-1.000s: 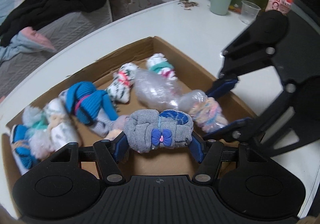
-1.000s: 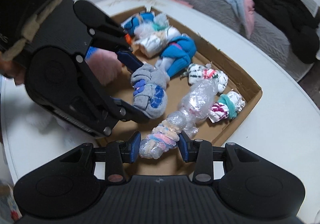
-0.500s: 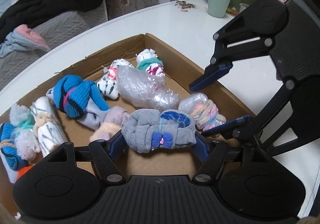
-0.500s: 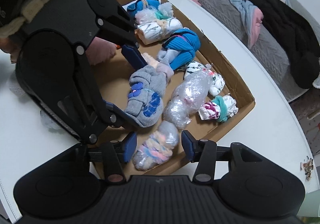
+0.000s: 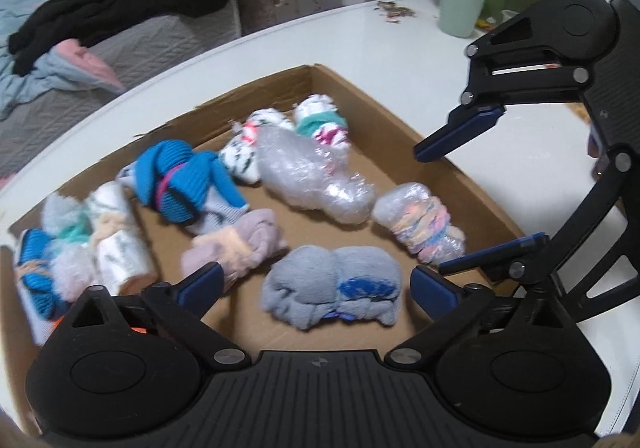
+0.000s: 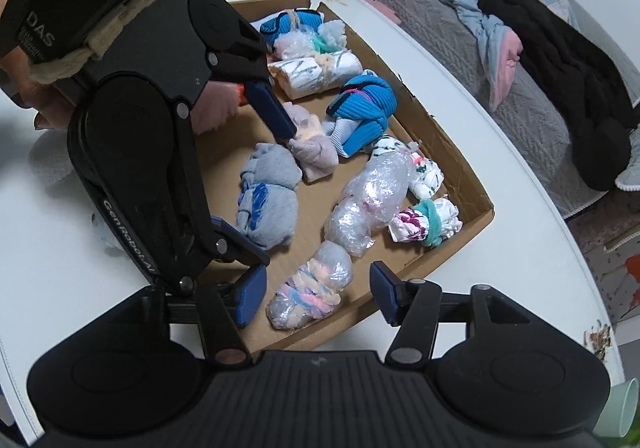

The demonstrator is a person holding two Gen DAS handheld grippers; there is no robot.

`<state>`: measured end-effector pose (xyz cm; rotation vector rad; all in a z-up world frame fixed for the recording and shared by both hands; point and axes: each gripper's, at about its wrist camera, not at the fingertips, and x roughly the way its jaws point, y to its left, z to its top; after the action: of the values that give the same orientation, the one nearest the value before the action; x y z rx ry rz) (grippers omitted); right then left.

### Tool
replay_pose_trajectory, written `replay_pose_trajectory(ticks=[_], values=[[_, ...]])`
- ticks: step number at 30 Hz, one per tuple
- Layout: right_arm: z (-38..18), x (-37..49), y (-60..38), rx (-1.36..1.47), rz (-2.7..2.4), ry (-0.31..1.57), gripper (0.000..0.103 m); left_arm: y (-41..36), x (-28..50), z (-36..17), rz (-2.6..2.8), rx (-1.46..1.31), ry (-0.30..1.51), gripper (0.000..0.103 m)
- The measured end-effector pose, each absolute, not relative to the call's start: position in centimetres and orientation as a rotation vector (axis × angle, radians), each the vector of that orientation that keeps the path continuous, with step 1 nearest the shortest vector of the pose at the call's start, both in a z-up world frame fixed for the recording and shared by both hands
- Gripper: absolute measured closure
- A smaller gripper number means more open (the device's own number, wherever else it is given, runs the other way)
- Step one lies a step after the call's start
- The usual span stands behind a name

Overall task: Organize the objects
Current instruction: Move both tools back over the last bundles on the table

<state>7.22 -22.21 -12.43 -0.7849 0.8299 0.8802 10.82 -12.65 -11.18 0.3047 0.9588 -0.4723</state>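
Observation:
A shallow cardboard box (image 5: 362, 90) (image 6: 454, 154) on the white table holds several rolled sock bundles. A grey sock bundle with a blue patch (image 5: 332, 284) (image 6: 268, 200) lies on the box floor between the jaws of my left gripper (image 5: 316, 288) (image 6: 256, 178). Those jaws are opening, and both pads stand clear of it. A pastel sock bundle in clear plastic (image 5: 420, 224) (image 6: 312, 292) lies by the box's near wall. My right gripper (image 6: 316, 296) (image 5: 476, 192) straddles it, its jaws opening and its pads off the wrap.
Also in the box are a blue bundle (image 5: 180, 184), a lilac-peach bundle (image 5: 236, 244), a large plastic-wrapped bundle (image 5: 316, 180) and a white-teal bundle (image 5: 320, 120). A green cup (image 5: 462, 8) stands far back on the table. Beyond the table is a grey sofa (image 6: 532, 120) with clothes on it.
Both grippers have opened. The left let go of the grey bundle, which now rests on the box floor. The right released the pastel bundle, which lies in the box.

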Motion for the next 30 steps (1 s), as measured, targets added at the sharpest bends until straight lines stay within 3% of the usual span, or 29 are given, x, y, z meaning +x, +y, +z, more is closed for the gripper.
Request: replay_pose_trajectory(ticks=[20,30], values=[[-11.2,6.1,-23.1,-0.698,0.822,0.860,0.043,-11.1,7.5,-8.1,-0.429,0.315,0.971,0.000],[-10.3,3.4,-23.7,-0.460,0.764,0.831,0.036,-6.0,2.4,-6.6,-0.297,0.241,0.981,0.000]])
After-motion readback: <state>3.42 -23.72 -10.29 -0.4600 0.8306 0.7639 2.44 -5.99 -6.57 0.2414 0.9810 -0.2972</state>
